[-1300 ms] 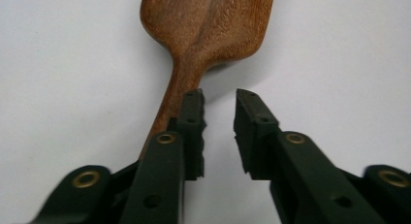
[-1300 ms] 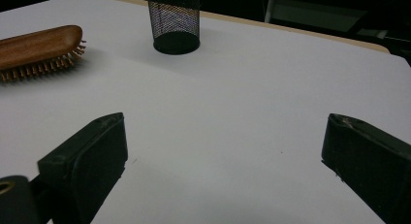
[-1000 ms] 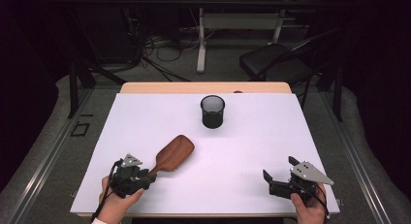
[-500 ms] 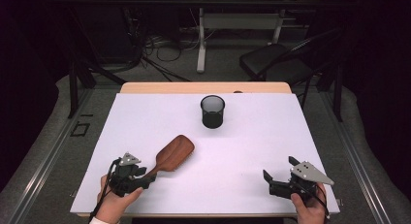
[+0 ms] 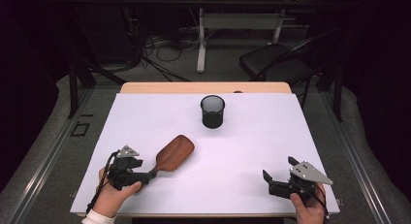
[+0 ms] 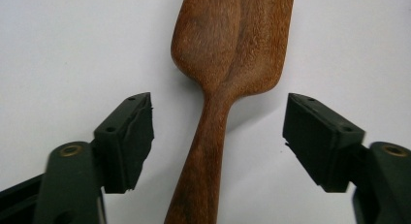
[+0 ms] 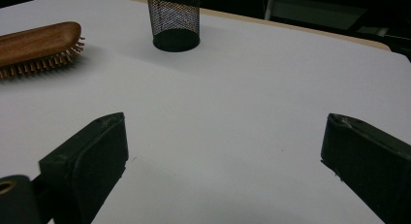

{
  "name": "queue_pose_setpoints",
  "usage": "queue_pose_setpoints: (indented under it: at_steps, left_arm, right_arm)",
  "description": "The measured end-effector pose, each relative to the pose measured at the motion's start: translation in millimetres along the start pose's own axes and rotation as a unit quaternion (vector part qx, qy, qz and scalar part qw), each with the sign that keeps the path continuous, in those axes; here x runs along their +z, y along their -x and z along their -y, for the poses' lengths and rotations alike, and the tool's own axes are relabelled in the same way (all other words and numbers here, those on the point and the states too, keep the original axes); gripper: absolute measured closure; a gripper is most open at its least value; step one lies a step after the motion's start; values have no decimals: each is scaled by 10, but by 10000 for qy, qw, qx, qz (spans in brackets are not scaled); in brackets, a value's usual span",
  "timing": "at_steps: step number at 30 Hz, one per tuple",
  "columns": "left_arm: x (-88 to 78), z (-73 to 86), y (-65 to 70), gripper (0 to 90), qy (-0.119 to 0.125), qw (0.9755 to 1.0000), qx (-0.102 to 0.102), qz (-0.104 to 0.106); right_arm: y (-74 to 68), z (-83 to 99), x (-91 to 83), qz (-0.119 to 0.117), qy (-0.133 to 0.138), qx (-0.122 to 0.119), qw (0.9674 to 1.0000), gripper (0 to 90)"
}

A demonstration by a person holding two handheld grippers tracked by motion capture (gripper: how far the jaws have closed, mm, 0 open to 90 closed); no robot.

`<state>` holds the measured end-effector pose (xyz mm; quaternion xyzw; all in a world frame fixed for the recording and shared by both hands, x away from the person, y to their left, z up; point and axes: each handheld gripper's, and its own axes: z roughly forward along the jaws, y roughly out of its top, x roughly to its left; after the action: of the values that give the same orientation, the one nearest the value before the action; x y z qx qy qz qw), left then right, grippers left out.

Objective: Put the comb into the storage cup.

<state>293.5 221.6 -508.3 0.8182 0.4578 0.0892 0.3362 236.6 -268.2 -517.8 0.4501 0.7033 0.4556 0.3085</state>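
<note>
At the near edge of the white tabletop (image 5: 145,117) the left tool (image 5: 150,174) sits with its jaws having just been opening, now standing wide on either side of the handle of the brown wooden paddle hairbrush (image 5: 172,153) without touching it, which reads to me as a release, while the right tool (image 5: 274,178) rests idle near the right corner, jaws spread on nothing. The hairbrush lies flat, bristles down, its long axis running diagonally from the handle up and right, towards the black mesh cylindrical cup (image 5: 212,111) farther back.
</note>
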Motion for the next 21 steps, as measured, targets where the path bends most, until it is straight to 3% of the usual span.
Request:
queue_pose_setpoints:
  at_steps: [13,21]
  left_arm:
    - [37,-83,-152,13,-90,9998,-137,114]
    - [82,-133,-188,4,-135,9997,25,205]
  right_arm:
    - [3,5,1,14,-21,-13,10000,33]
    - [-2,5,3,-1,-40,-2,10000,33]
